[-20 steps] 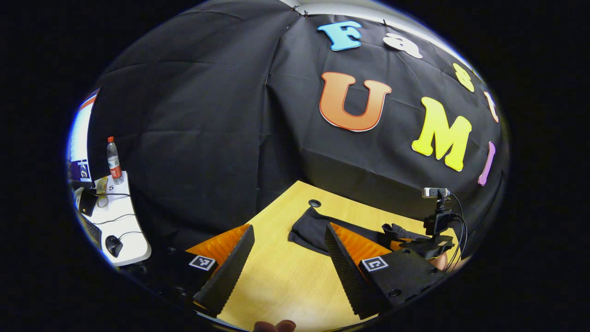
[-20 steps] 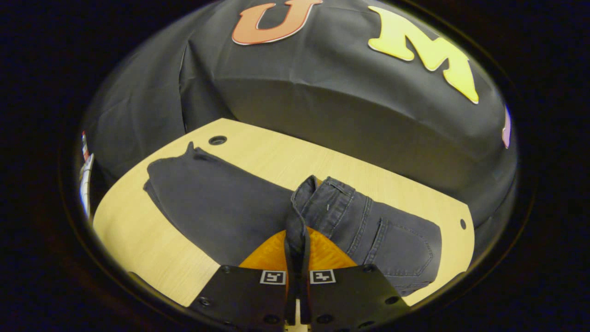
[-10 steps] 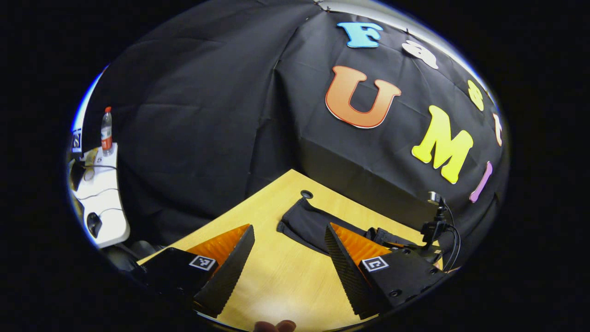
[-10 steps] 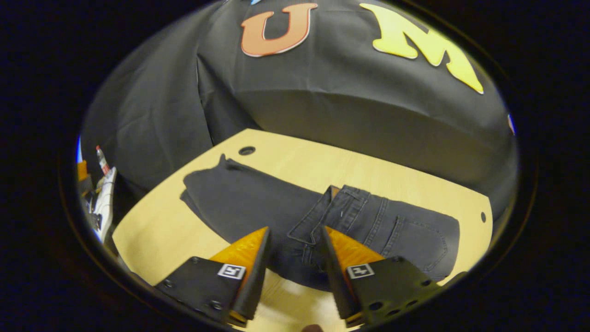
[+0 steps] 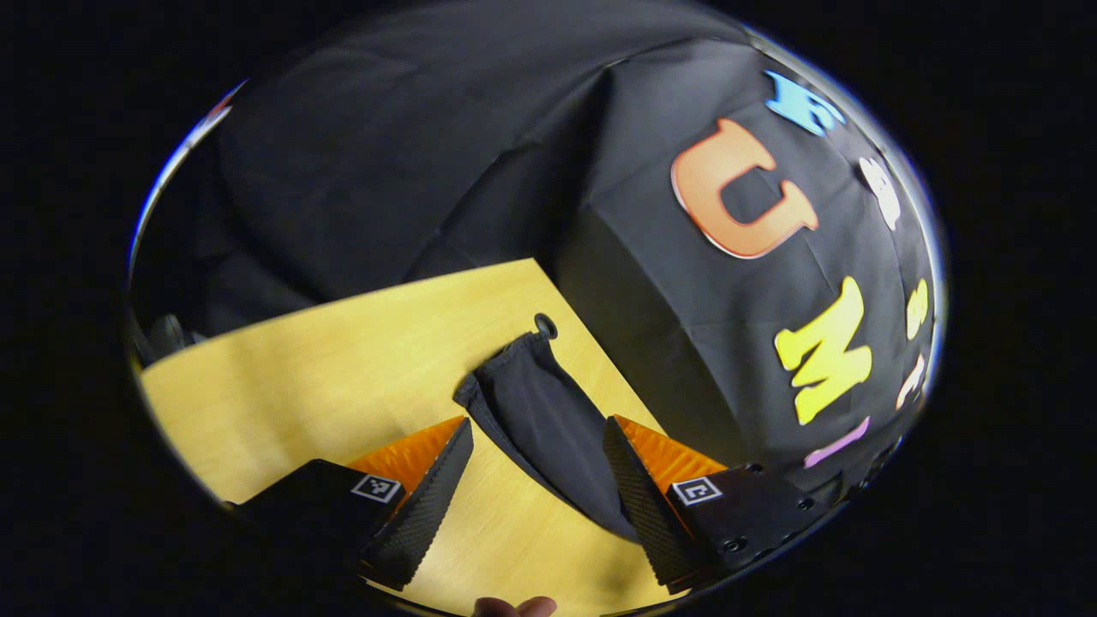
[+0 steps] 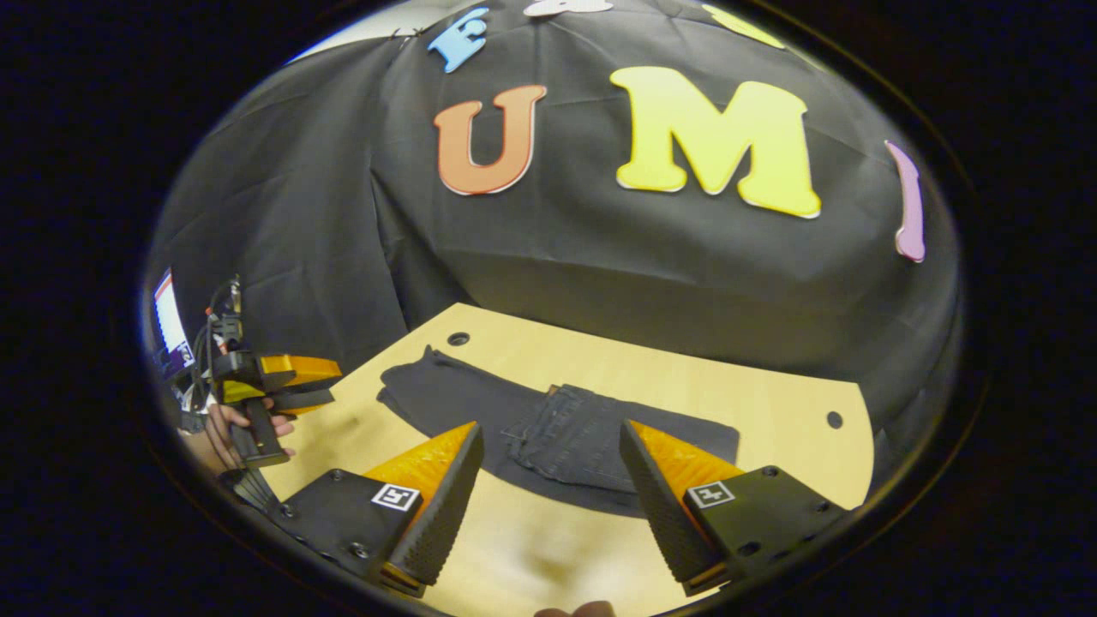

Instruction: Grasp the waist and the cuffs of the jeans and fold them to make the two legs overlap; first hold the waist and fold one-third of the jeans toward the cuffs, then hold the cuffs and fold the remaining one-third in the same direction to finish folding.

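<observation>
Dark grey jeans (image 6: 480, 403) lie flat along the wooden table (image 6: 771, 403), the two legs stacked. The waist part (image 6: 583, 433) with its pocket is folded over onto the legs. My right gripper (image 6: 551, 428) hangs open above and in front of that fold, touching nothing. In the left gripper view the cuff end (image 5: 536, 394) of the jeans stretches toward a cable hole (image 5: 545, 326), and my left gripper (image 5: 537, 424) is open just above it. A hand (image 6: 224, 422) holds the left gripper (image 6: 321, 384) off the table's left end.
The table has a cable hole near the far left corner (image 6: 458, 338) and a small one at the far right (image 6: 835, 420). Black cloth walls close the back and sides. A lit screen (image 6: 168, 321) stands beyond the left end.
My right gripper opened, let go of the waist onto the legs, and drew back and up. My left gripper swung and tilted toward the cuff end, staying open.
</observation>
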